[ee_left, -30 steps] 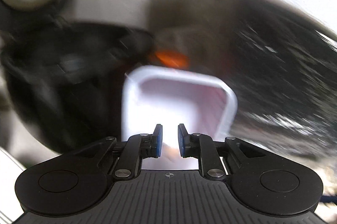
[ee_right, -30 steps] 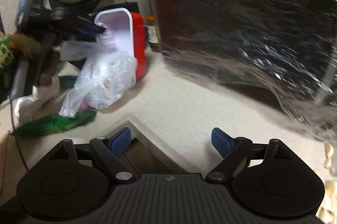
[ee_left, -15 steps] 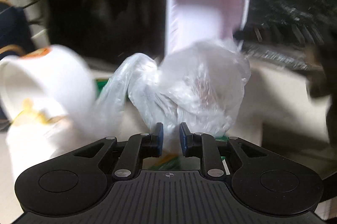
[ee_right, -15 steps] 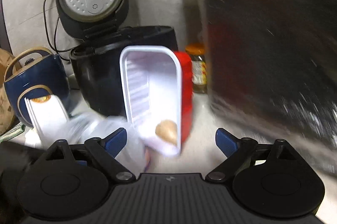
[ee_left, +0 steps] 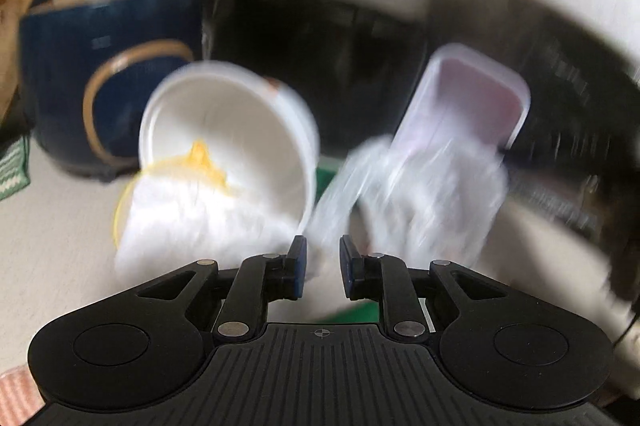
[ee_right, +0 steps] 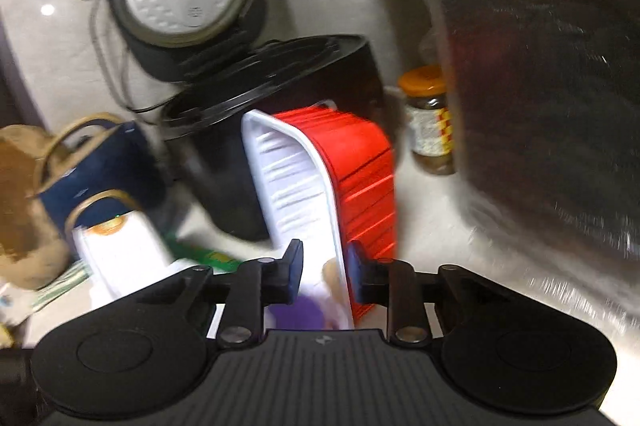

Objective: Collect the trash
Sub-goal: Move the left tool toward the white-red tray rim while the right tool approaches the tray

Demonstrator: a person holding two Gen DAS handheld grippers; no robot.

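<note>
A pale kitchen counter (ee_right: 432,226) crowded with clutter. At left, a tipped white paper bowl (ee_left: 228,141), then the clear plastic bag (ee_left: 416,193). The left gripper (ee_left: 322,268) looks nearly closed, seemingly pinching the bag, though blur leaves that uncertain. The right gripper (ee_right: 323,272) clamps the rim of the red-and-white plastic tray (ee_right: 320,185), so the pickup seems underway; lifting it comes next. The tray's contents stay hidden.

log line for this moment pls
right tool: shut on rim of red plastic tray with white inside | left tool: narrow gap, grip unclear, at clear plastic bag | white paper bowl beside
</note>
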